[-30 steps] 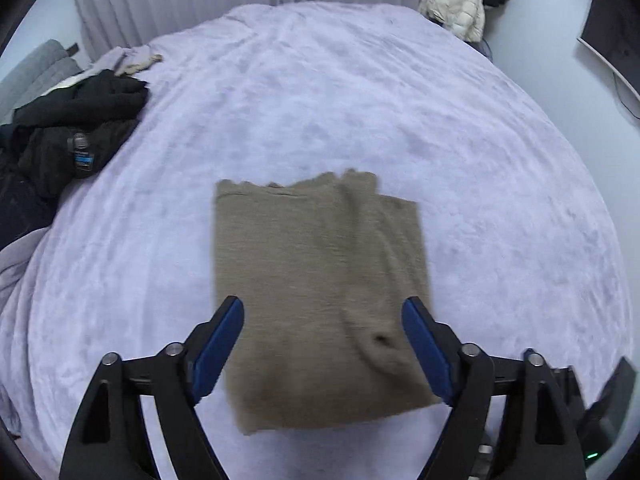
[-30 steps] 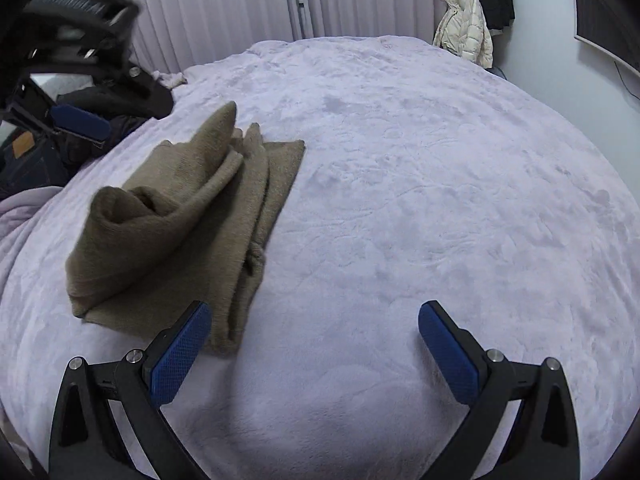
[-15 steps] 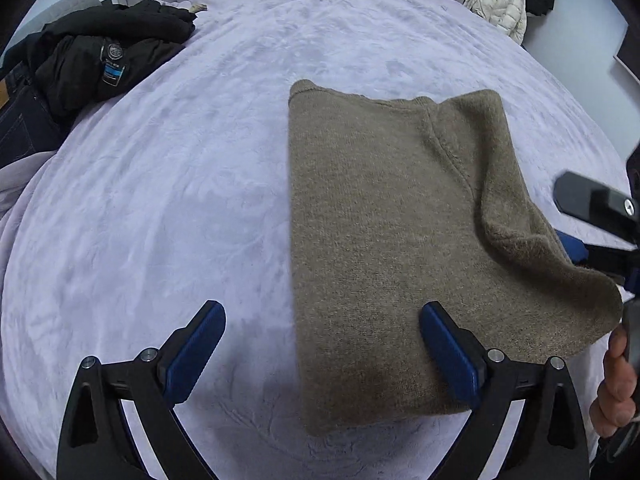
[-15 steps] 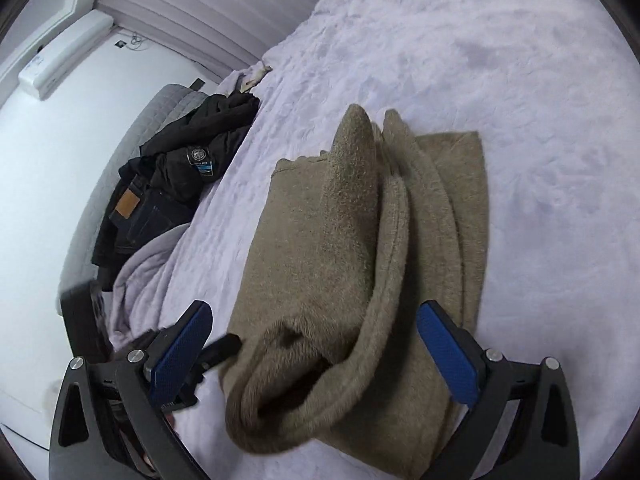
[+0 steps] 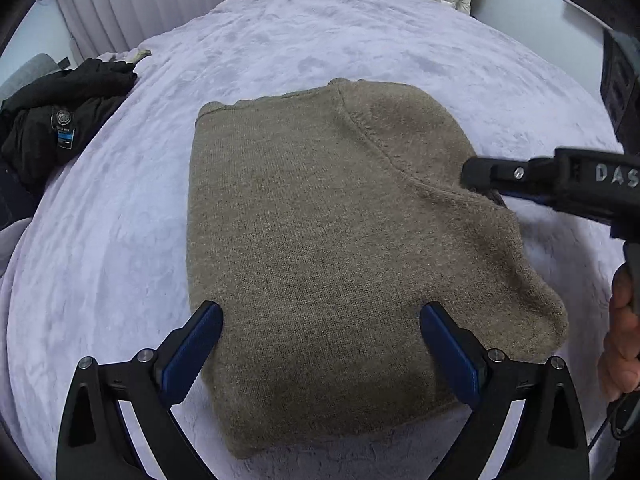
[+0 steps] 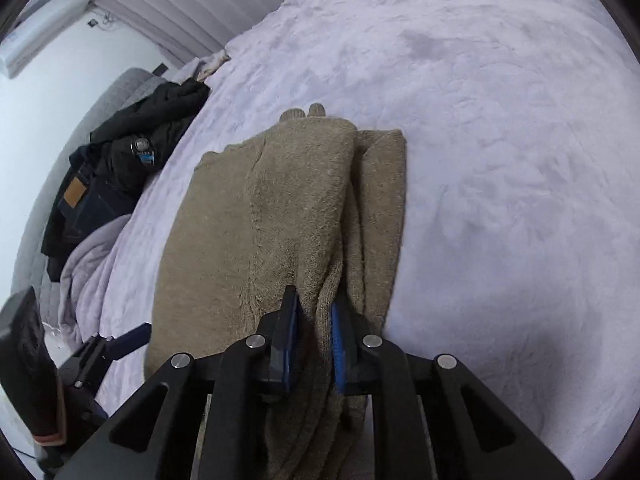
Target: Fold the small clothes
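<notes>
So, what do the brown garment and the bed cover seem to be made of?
The brown garment looks like a fuzzy wool-type knit: fine knit rows and a raised seam show. The bed cover looks like plush lilac fleece, probably synthetic: its matte pile shows mottled brush marks.

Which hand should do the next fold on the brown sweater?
Probably the right. The right tool is already shut on the brown sweater at its bunched side edge, ready to carry it over. The left tool is open above the sweater's near end, gripping nothing.
</notes>
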